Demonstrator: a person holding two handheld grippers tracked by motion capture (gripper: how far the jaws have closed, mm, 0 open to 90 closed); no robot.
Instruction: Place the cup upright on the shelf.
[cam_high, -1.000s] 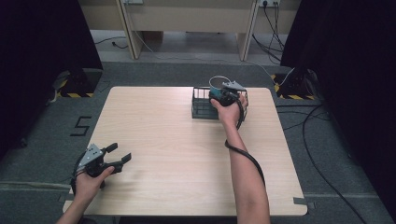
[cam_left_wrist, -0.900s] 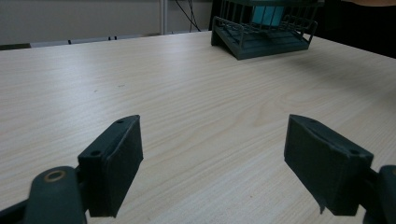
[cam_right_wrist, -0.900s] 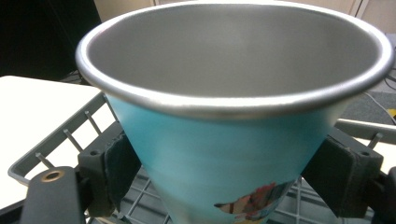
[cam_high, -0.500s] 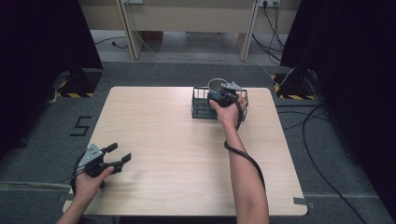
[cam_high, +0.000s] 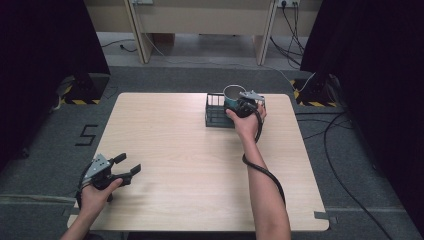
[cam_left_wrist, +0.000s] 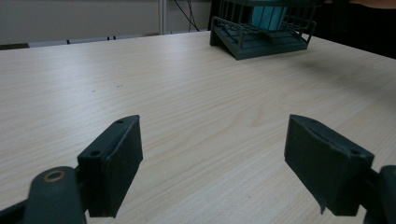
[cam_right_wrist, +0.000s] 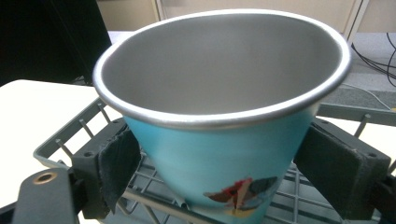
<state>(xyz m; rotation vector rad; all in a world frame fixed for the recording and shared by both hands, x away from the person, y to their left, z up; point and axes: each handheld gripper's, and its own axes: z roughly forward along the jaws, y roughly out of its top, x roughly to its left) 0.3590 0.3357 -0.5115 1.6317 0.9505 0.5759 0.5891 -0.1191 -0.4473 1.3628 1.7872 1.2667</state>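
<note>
In the high view the left gripper (cam_high: 122, 167) sits near the table's (cam_high: 165, 150) front left corner, held in the person's left hand (cam_high: 95, 195), jaws spread apart over bare wood with nothing between them. The left gripper view confirms this from low down: its two black pads stand wide, pale woodgrain between them, and far ahead the dark wire rack (cam_left_wrist: 261, 32) shows with a patch of the blue cup (cam_left_wrist: 268, 16) behind its bars.

Farther off in the high view, the right hand (cam_high: 245, 122) holds the right gripper (cam_high: 240, 106) at the rack (cam_high: 216, 112) near the table's far edge, where the cup (cam_high: 234, 95) stands at the rack's right end. The right gripper view gives what the overhead cannot: the cup (cam_right_wrist: 219, 126) is steel inside with a rolled rim, blue outside with a small coloured picture low down, and stands upright on the rack's grid (cam_right_wrist: 79, 135). The jaws have just been opening and now flank the cup, a thin gap showing at the left pad
</note>
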